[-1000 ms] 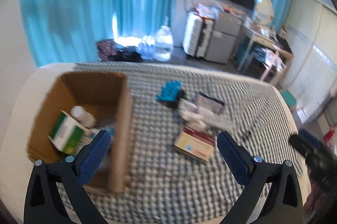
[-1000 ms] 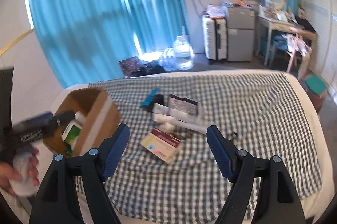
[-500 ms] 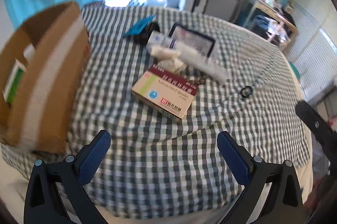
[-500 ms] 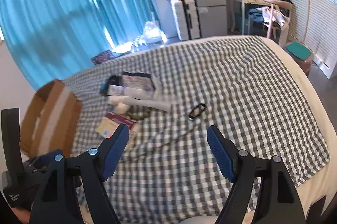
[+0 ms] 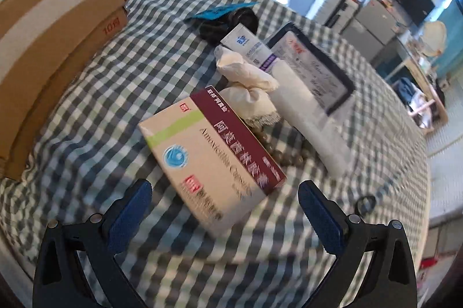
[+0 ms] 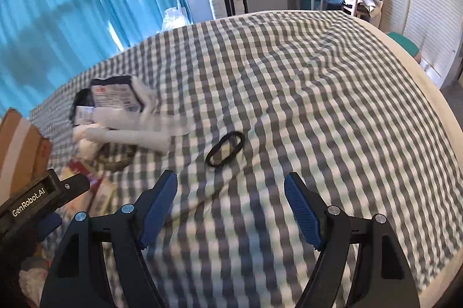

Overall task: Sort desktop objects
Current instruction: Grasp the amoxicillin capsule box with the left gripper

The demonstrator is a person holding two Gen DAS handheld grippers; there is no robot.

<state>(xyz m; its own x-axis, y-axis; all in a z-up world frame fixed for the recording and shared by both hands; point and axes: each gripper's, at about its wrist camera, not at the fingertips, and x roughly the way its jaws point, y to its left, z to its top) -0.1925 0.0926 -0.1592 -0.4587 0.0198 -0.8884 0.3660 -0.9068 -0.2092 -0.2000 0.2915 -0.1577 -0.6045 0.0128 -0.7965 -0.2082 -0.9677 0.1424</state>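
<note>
1. Left gripper: jaws spread wide, nothing between the pads, hanging low over the medicine box at frame centre; likely lined up to straddle the box's narrow sides.
2. Right gripper: likewise released and empty, aimed at the black hair tie lying flat just above the fingertips, mid-frame; probably chosen because it sits alone, apart from the pile.
3. Remaining clutter bunched together on the checked cloth: white tube, cloth pouch, long white roll, dark-framed card, blue packet over a black item, upper centre of the left view.
4. Cardboard box along the left edge, near the medicine box, seemingly the sorting bin; interior hidden from both views, contents impossible to tell.
5. Bead string partly tucked under the medicine box's far edge, which might drag along.
</note>
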